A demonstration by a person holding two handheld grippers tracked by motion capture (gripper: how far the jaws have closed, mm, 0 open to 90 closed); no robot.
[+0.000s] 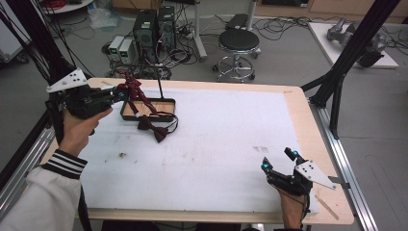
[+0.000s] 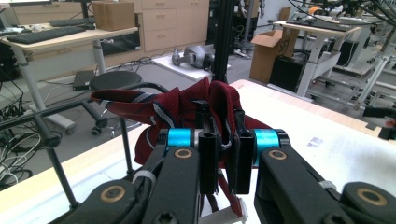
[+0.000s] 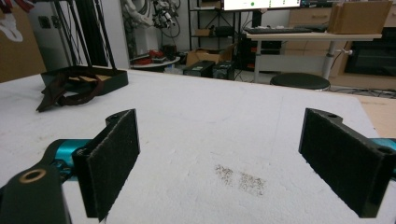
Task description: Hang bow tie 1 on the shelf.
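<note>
Left gripper view: left gripper point(image 2: 219, 154) clamps the tie point(image 2: 187, 109) beside the rack point(image 2: 123, 140), likely for hanging; right gripper point(image 3: 233, 158) gapes idle.

Black two-jaw grippers with cyan cylinders at the knuckles, brass-coloured pivot screws, rough dark jaw pads point(image 3: 114, 158), grey three-cornered top plates dotted with holes; on the left arm, white sleeve point(image 1: 41, 197) ending in black-and-white striped cuff

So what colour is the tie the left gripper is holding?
Dark red tie with blue-and-white stripes, clearest in the left gripper view.
</note>
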